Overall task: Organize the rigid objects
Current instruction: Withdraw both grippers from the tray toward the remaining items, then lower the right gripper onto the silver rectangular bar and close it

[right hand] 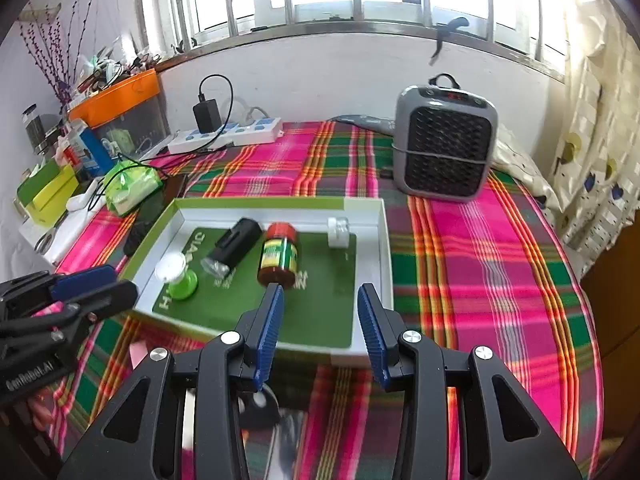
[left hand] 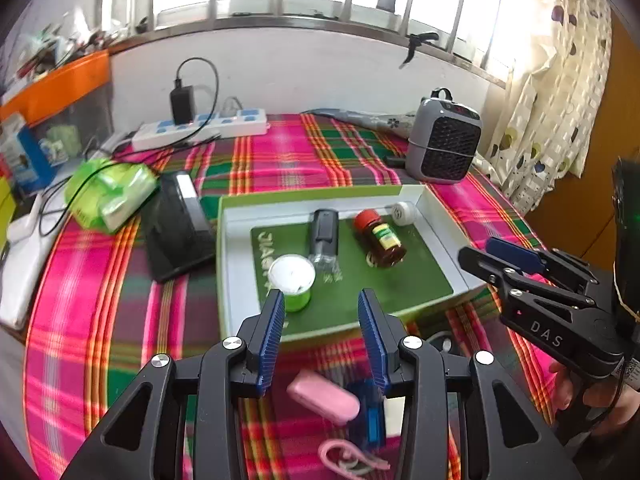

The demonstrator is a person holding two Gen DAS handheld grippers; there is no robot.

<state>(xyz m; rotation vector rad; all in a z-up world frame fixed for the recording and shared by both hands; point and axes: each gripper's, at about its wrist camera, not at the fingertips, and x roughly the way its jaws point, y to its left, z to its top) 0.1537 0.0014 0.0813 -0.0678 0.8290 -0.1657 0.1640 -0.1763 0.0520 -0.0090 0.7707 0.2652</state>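
Note:
A shallow white and green box (left hand: 430,200) lies on the plaid cloth. Inside it are a green cup with a white lid (left hand: 292,276), a clear bottle with a black cap (left hand: 325,240), a brown bottle with a red cap (left hand: 380,240) lying down, and a small white jar (left hand: 404,213). My left gripper (left hand: 322,312) is open over the box's near edge, holding nothing. Below it on the cloth lie a pink oval piece (left hand: 324,397), a blue item (left hand: 370,416) and a pink clip (left hand: 348,460). My right gripper (right hand: 320,304) is open and empty, just short of the brown bottle (right hand: 278,258).
A grey heater (right hand: 444,148) stands at the back right. A power strip (left hand: 200,128) with a charger lies along the back wall. A green packet (left hand: 112,192) and a black device (left hand: 176,228) sit left of the box. A blurred black and white object (right hand: 260,404) lies under my right gripper.

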